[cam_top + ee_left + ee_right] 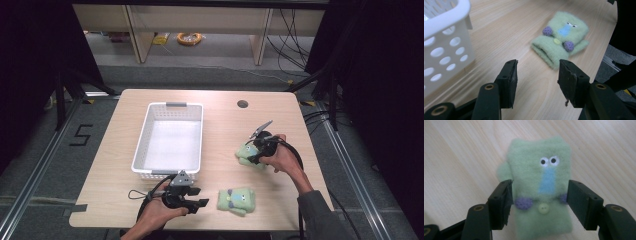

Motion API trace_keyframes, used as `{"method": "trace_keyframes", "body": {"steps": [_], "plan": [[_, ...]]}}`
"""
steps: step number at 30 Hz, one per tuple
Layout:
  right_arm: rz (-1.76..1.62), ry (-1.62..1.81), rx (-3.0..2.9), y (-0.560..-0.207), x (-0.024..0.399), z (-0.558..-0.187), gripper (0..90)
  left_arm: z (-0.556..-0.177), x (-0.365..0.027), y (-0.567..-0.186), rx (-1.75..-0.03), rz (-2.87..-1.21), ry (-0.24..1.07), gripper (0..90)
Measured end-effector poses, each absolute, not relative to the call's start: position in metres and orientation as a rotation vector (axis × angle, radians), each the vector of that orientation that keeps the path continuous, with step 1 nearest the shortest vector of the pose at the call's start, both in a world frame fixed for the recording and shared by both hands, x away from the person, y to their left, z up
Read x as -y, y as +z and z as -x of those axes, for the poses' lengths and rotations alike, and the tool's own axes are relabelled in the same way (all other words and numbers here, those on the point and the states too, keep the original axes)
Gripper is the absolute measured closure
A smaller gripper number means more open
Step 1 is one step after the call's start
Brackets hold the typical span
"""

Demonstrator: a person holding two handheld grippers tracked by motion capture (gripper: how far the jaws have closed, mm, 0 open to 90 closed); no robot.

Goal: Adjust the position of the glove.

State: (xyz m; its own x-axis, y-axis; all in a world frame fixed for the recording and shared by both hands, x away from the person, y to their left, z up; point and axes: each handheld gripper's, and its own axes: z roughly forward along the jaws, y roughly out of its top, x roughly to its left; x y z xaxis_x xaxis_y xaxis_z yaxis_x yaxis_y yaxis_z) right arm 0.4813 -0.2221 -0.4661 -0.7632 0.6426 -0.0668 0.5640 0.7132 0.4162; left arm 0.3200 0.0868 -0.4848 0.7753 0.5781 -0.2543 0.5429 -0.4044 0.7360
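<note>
nearest the high camera, the left gripper [194, 201] hovers low over the front edge of the worktop [225, 125], jaws apart and holding nothing, just in front of the white basket [141, 145]. a green mitten [237, 200] lies flat just to its right. further back on the right, the right gripper [254, 152] sits over a second green mitten [246, 153].

left gripper view: both black jaws stand spread over bare wood; the green mitten [560, 38] lies beyond them, untouched, and the basket's perforated wall [446, 50] is at the left.

right gripper view: the jaws straddle the second green mitten [541, 187] lying flat on the wood, one on each side near its purple knobs. the pads look clear of the fabric, so it is released, not clenched.
</note>
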Motion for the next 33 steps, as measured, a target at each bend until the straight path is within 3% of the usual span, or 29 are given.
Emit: {"method": "trace_keyframes", "body": {"steps": [8,13,16,18,25,33], "plan": [[-0.951,0.500,-2.755,-0.476,0.218,-0.491,38.0,-0.319,-0.090,-0.486,-0.835,-2.087,0.048,49.1],[-0.929,0.476,-2.767,-0.478,0.219,-0.494,47.1,-0.319,-0.091,-0.487,-0.841,-2.089,0.052,48.9],[-0.883,0.451,-2.767,-0.476,0.222,-0.497,64.6,-0.319,-0.091,-0.488,-0.841,-2.087,0.050,49.0],[-0.889,0.443,-2.762,-0.476,0.223,-0.497,68.8,-0.319,-0.092,-0.488,-0.842,-2.086,0.052,48.9],[-0.837,0.507,-2.769,-0.468,0.228,-0.489,75.7,-0.321,-0.097,-0.488,-0.857,-2.079,0.053,48.7],[-0.782,0.621,-2.734,-0.433,0.240,-0.467,77.5,-0.321,-0.101,-0.488,-0.875,-2.067,0.049,48.0]]}}
